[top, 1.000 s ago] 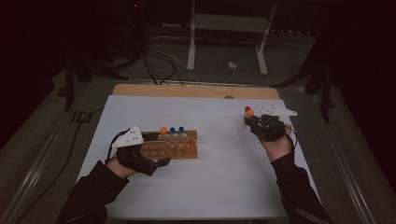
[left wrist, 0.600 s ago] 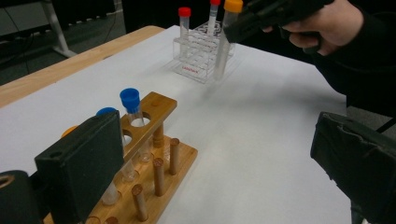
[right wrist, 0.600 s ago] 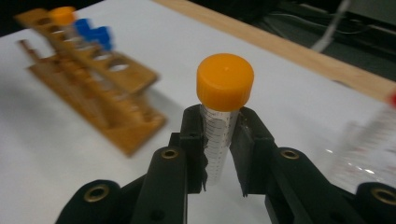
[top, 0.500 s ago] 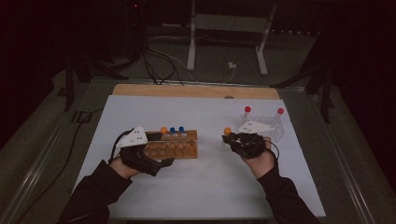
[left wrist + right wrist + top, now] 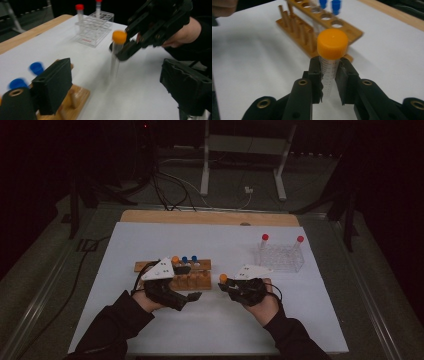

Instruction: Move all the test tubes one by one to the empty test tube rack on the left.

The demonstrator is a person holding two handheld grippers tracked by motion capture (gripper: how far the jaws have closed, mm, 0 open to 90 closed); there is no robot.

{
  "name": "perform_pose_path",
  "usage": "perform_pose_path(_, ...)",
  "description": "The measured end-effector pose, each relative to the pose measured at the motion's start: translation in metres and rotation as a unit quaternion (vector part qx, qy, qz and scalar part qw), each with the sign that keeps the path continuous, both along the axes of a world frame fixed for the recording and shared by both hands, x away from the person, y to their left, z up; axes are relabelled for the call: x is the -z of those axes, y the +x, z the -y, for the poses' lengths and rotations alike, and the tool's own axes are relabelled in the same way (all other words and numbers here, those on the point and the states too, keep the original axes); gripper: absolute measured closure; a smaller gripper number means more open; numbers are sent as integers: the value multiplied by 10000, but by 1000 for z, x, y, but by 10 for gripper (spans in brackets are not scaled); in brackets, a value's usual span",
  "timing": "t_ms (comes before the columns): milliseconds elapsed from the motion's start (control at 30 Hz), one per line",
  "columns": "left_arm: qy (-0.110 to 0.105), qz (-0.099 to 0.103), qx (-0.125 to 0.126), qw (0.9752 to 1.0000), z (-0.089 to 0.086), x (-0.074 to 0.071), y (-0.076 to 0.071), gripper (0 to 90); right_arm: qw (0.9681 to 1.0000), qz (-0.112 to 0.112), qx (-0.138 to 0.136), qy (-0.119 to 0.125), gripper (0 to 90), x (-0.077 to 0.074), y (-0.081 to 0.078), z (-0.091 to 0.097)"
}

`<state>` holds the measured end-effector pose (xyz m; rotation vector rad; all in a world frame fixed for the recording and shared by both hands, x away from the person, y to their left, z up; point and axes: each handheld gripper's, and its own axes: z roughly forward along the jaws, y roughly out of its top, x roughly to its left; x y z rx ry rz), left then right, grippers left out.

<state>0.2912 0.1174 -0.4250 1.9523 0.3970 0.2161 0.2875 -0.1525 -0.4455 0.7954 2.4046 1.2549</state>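
Orange-capped clear plastic tube (image 5: 329, 65), printed with graduation marks, stands upright between the jaws of the right gripper (image 5: 329, 82), which are clenched on its body just below the cap; the tube hangs above the white desk (image 5: 210, 330) rather than resting on it, and in the left gripper view it shows as a blurred upright streak under its cap (image 5: 119, 37), pinched at the tip of that gripper (image 5: 125, 51); seen from above, it sits just right of the wooden rack, with the person's right hand (image 5: 260, 306) behind it.

Left gripper (image 5: 117, 85) has its jaws released with nothing pressed between them, though they have just been closing a little; one black jaw stands against the end of the long wooden tube rack (image 5: 75, 98), the other over bare desk; from above, this gripper (image 5: 192, 295) lies along the rack's near side (image 5: 197, 281).

Two blue-capped tubes (image 5: 327, 4) stand in the rack's far row of holes, an orange-capped one (image 5: 175, 259) beside them; farther off to the right stands a clear plastic tube rack (image 5: 280, 259) holding two red-capped tubes (image 5: 264, 238), well apart from both grippers.
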Motion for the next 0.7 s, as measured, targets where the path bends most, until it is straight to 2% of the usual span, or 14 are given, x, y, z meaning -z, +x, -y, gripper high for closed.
perform_pose_path(233,-9,82,217,9997,19,2,0,264,9998,-74,-167,5,749,4,-6,-10)
perform_pose_path(433,26,126,183,9997,29,5,2,422,9995,-69,-295,-12,748,4,-10,-17)
perform_pose_path(567,154,197,219,9994,35,6,2,514,9994,-61,-348,-4,749,2,-11,-19)
perform_pose_path(633,304,303,173,9989,39,7,1,545,9993,-52,-366,13,748,2,-12,-19)
perform_pose_path(700,319,316,177,9988,40,7,2,605,9993,-52,-372,12,748,1,-13,-19)
